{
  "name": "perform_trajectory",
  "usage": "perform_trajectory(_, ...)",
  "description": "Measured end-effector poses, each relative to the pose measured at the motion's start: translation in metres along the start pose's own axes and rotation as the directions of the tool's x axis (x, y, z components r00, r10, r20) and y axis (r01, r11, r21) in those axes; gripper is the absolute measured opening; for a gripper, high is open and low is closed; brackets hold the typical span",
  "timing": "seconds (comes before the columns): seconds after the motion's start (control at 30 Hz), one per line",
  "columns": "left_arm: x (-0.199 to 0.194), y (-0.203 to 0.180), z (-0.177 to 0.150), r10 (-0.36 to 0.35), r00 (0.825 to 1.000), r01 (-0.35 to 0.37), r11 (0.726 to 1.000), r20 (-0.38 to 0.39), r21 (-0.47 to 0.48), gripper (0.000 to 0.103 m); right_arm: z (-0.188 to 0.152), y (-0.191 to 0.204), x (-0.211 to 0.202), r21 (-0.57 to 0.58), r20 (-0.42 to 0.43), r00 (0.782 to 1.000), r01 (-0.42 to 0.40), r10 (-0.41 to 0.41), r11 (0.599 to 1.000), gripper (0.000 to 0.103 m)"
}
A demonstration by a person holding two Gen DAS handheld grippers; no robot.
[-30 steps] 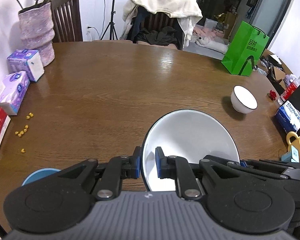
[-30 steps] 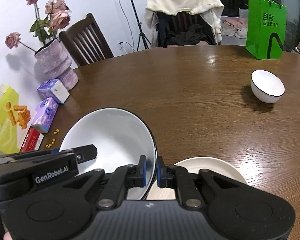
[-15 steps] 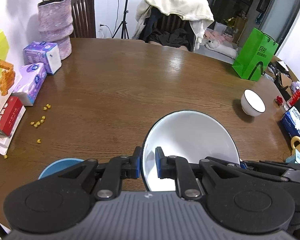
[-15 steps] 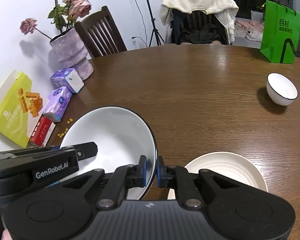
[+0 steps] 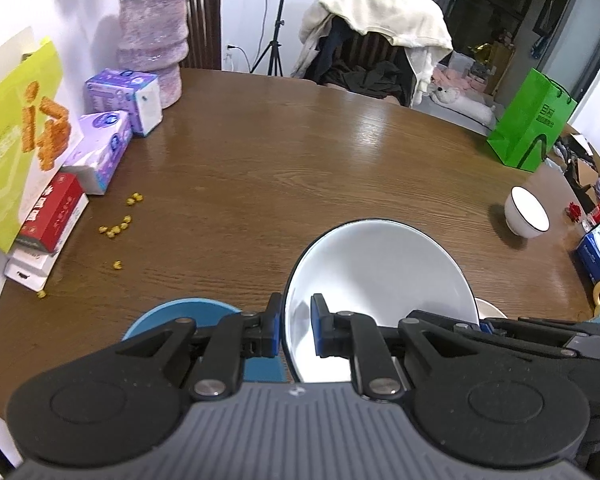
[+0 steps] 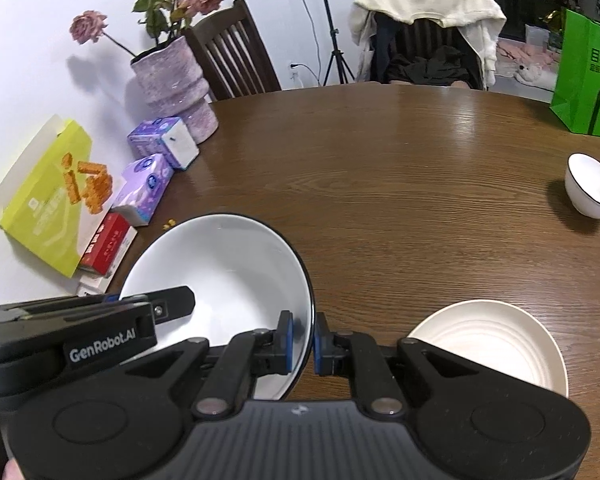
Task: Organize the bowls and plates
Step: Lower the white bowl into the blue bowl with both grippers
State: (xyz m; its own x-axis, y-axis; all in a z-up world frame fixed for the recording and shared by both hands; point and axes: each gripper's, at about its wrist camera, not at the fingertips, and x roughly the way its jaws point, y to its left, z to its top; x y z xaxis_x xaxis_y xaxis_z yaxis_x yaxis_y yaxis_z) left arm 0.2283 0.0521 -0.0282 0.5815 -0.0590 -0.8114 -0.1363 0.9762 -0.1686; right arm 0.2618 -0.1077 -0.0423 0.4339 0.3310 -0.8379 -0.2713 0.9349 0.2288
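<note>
A large white shallow plate with a thin dark rim [image 5: 380,272] is held above the round brown wooden bench [image 5: 280,184] by both grippers at once: the left gripper [image 5: 295,330] is clamped on its left edge, and the right gripper [image 6: 301,342] is clamped on its right edge, the rim being pinched between the blue pads in each wrist view. Whether the plate is fully clear of the bench cannot be told, as its near edge is hidden behind the gripper bodies. The task is judged to be at an early to middle stage, since no finished stack is seen. 3 other dishes are seen lying apart from one another: a round blue dish [image 5: 180,312] just below and left of the left gripper, a cream ribbed plate [image 6: 488,344] just right of the right gripper, and a small white bowl with a dark rim [image 6: 592,186] well apart near the far right edge of the bench. What is left, as judged, is for the held plate to be set down at a gathering spot, for the cream and blue dishes to be stacked with it, and for the small bowl to be brought over.
</note>
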Motion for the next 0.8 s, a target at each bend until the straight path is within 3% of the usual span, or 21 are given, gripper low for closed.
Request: perform_trajectory(0.8, -0.002, 0.076, -0.019, 0.089, 0.995, -0.093, 0.987, -0.044, -0.129, 0.015, -0.005, 0.07, 0.042, -0.103, -0.092, 0.992, -0.092, 0.083, 0.99, 0.01)
